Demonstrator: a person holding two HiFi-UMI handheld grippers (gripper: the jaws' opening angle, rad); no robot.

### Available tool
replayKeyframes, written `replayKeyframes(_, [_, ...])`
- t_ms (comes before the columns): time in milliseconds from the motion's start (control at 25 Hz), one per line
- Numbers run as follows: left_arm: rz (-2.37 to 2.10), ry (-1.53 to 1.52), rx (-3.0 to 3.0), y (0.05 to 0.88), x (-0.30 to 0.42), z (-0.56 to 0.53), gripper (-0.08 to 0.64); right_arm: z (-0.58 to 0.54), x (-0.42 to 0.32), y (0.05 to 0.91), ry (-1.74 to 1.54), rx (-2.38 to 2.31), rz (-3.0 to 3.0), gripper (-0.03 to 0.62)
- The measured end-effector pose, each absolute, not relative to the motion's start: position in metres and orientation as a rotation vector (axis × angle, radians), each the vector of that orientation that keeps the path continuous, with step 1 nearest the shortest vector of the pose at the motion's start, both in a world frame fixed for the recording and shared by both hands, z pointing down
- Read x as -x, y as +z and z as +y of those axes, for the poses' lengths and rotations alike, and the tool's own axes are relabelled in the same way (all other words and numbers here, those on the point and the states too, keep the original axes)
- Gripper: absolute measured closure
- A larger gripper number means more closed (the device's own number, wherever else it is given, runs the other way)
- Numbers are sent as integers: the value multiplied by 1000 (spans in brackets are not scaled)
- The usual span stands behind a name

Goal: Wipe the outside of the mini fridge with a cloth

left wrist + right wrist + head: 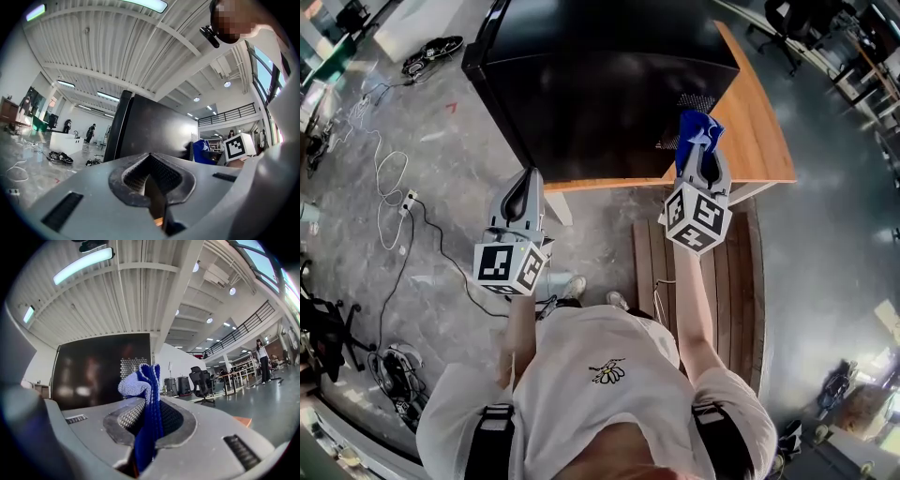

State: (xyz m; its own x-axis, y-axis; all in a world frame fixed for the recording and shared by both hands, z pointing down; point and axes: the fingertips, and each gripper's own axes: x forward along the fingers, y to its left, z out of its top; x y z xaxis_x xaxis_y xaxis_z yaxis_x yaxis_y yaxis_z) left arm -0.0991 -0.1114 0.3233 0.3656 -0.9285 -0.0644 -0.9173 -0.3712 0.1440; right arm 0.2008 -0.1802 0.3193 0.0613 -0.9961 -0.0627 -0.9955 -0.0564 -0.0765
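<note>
Blue cloth (145,394) stuck up out of the right gripper (147,423), whose jaws were clamped on it, with the bunched top standing clear above them. From above, the cloth (697,131) was held up close to the right side of the black fridge (600,84), by the dotted vent (670,141); I couldn't tell whether it touched. The fridge stood on a wooden table (764,141), filling most of its top, with a strip of bare wood along the right edge. The left gripper (525,183) hung lower, off the front left corner of the table and apart from the fridge, over the grey floor (450,159). Its jaws (152,183) were pressed together with nothing between them, and it pointed up at the fridge's dark face (150,131). Loose cables (394,187) trailed across the floor to the left.
</note>
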Motion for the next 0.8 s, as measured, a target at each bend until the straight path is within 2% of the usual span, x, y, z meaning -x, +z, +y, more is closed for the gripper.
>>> replayKeyframes(240, [-1721, -200, -2502, 331, 111, -108, 555, -158, -142, 327, -40, 2065, 2213, 531])
replayKeyframes(480, [-1726, -295, -2493, 327, 138, -95, 555, -155, -35, 328, -86, 1829, 2396, 531])
replayKeyframes(800, [-1837, -275, -2423, 326, 205, -77, 555, -158, 97, 345, -116, 1594, 2589, 531])
